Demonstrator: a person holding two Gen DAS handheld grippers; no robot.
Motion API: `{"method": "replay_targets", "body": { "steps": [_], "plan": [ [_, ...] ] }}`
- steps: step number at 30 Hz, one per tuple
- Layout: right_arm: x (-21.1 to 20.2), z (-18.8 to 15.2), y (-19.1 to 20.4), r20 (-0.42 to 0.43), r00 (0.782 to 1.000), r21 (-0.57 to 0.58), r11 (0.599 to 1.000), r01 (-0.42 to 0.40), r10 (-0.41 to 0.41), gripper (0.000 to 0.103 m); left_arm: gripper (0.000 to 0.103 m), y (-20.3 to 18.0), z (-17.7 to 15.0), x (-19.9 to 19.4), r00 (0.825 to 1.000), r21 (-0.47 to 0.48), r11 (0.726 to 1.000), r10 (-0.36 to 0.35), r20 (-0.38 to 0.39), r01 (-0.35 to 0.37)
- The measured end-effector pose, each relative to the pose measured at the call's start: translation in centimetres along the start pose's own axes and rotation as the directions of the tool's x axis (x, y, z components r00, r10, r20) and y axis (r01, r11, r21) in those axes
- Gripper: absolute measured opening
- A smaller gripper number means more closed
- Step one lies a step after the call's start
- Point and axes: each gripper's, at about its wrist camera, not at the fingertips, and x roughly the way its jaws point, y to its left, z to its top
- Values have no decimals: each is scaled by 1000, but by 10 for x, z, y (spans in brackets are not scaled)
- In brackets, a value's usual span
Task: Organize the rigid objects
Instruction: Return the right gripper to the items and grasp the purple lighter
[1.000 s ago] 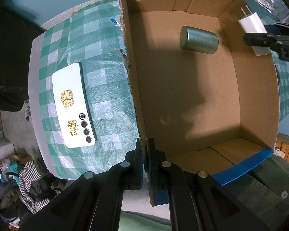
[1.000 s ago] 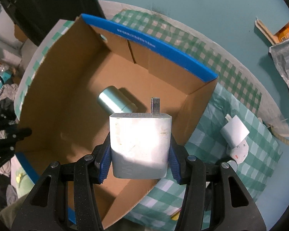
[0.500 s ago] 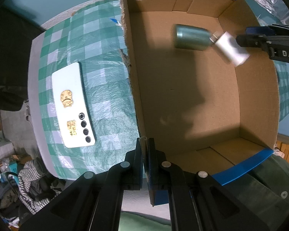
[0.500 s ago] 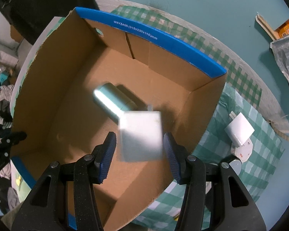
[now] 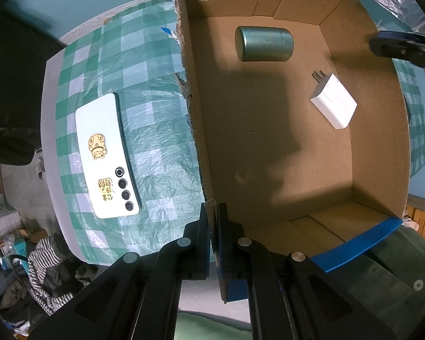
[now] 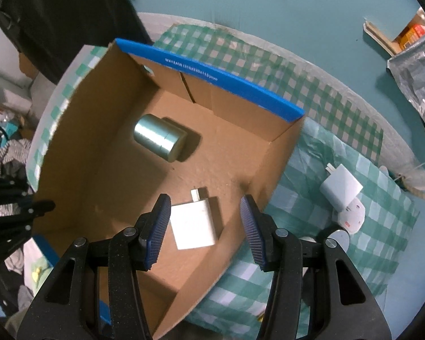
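Note:
An open cardboard box (image 5: 376,141) (image 6: 274,167) with blue-taped rims stands on the checked cloth. On its floor lie a metallic green cylinder tin (image 5: 264,44) (image 6: 159,136) and a white plug charger (image 5: 333,104) (image 6: 193,223). My left gripper (image 5: 212,215) is shut on the box's torn left wall. High over the box hangs my right gripper (image 6: 204,218), open and empty, with the charger far below between its fingers. Its tips also show in the left wrist view as the right gripper (image 5: 393,46).
A white phone (image 5: 106,155) with gold stickers lies face down on the cloth left of the box. Right of the box lie a second white charger (image 6: 341,187) and a white round adapter (image 6: 351,215). Clutter sits on the floor beyond the table's edge.
The white charger left my right gripper's pads, fell, and now rests on the box floor. The right gripper rose a little. The left gripper stayed put.

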Motion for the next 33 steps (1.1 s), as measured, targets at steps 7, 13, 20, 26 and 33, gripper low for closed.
{"method": "replay_targets", "body": {
  "steps": [7, 13, 20, 26, 33],
  "plan": [
    [-23, -6, -12, 24, 1000, 30, 1000, -1, 0, 51, 4, 0, 0, 0, 1000, 0, 1000, 1, -1, -1],
    [-38, -18, -24, 28, 999, 55, 998, 17, -18, 51, 4, 0, 1, 0, 1000, 0, 1000, 1, -1, -1],
    [-47, -46, -55, 7, 998, 117, 991, 61, -62, 51, 4, 0, 1, 0, 1000, 1, 1000, 0, -6, 0],
    [-34, -81, -88, -52, 996, 196, 977, 79, -70, 51, 4, 0, 2, 0, 1000, 4, 1000, -1, -10, 1],
    [-6, -121, -119, -126, 990, 286, 954, 90, -56, 51, 4, -2, 2, 2, 1000, 8, 1000, 3, -15, -2]
  ]
}}
